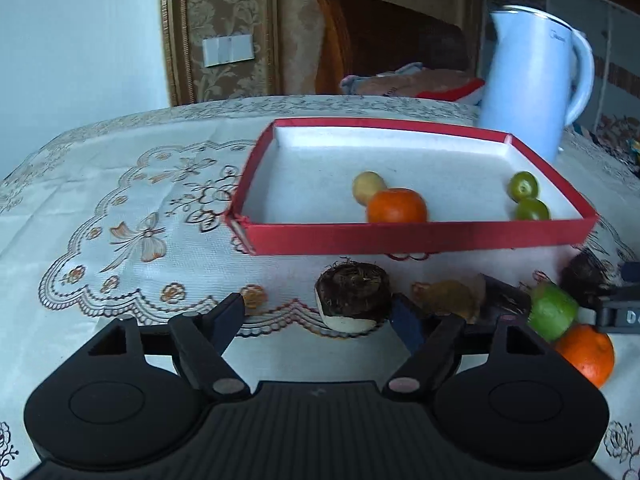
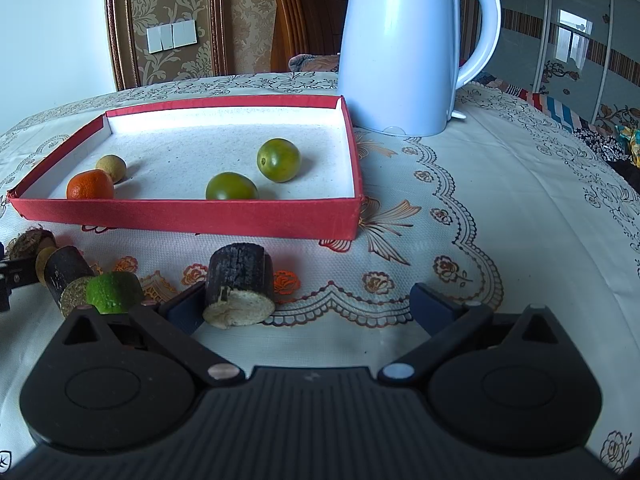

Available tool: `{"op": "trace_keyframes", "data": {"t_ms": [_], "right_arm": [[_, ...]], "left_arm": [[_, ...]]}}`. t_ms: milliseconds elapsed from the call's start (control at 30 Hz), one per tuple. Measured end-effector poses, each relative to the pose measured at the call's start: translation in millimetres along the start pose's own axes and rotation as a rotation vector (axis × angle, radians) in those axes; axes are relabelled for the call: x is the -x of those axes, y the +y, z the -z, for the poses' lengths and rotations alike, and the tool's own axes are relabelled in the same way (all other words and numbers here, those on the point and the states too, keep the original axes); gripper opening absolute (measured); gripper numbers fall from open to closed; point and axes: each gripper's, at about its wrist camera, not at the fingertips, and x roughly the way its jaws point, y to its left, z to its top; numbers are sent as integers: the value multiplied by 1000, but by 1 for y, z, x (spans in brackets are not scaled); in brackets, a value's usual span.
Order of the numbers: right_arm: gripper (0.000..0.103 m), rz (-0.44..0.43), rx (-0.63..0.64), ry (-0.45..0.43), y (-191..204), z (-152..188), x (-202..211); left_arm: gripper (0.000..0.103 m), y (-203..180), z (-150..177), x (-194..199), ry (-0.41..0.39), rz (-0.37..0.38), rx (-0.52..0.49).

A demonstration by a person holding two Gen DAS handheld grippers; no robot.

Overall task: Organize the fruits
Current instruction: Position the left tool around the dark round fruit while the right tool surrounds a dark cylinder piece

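A red tray [image 1: 416,236] [image 2: 192,216] holds an orange [image 1: 397,205] [image 2: 89,185], a small tan fruit [image 1: 368,186] [image 2: 112,167] and two green fruits [image 1: 522,185] [image 2: 278,159] [image 2: 232,186]. My left gripper [image 1: 320,312] is open; a dark hairy fruit piece [image 1: 353,296] stands between its fingers, against the right one. My right gripper [image 2: 308,306] is open; a dark cane stub [image 2: 240,288] stands by its left finger. On the cloth to the side lie a lime piece [image 1: 554,312] [image 2: 114,292], another orange [image 1: 588,356] and another dark stub [image 2: 66,276].
A light blue kettle [image 1: 532,80] [image 2: 400,40] stands behind the tray's right corner. The table [image 2: 500,200] has a patterned lace cloth. A wooden chair [image 1: 380,40] stands beyond the far edge. The right gripper's body [image 1: 620,312] shows at the left view's right edge.
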Motion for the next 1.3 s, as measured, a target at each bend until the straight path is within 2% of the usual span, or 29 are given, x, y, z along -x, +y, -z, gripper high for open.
{"op": "trace_keyframes", "data": {"t_ms": [233,467,533,800,1067,1133,1300], "right_arm": [[103,-3,-2,3,0,0,0],[103,-10,-11,1,-1,-1,0],[103,-9,-18,-11,-2,0,2],[102,-18,-8,-10,0,-3,-1],[101,-20,-2,-9,1,-3,-1],[101,-19,-4,-6,0,-3,-2],[102,-21,0,-3,1,-3,-2]], "left_arm": [[79,-5,-4,-6,2,-35,-19],[79,-7,-4,-5,-1,-36,-20],[83,-6,-4,-6,3,-44,-16],[84,-4,-3,-6,5,-43,-9],[91,-1,-3,-8,14,-53,8],[102,2,-3,-10,23,-63,21],[103,6,-3,-11,31,-65,34]]}}
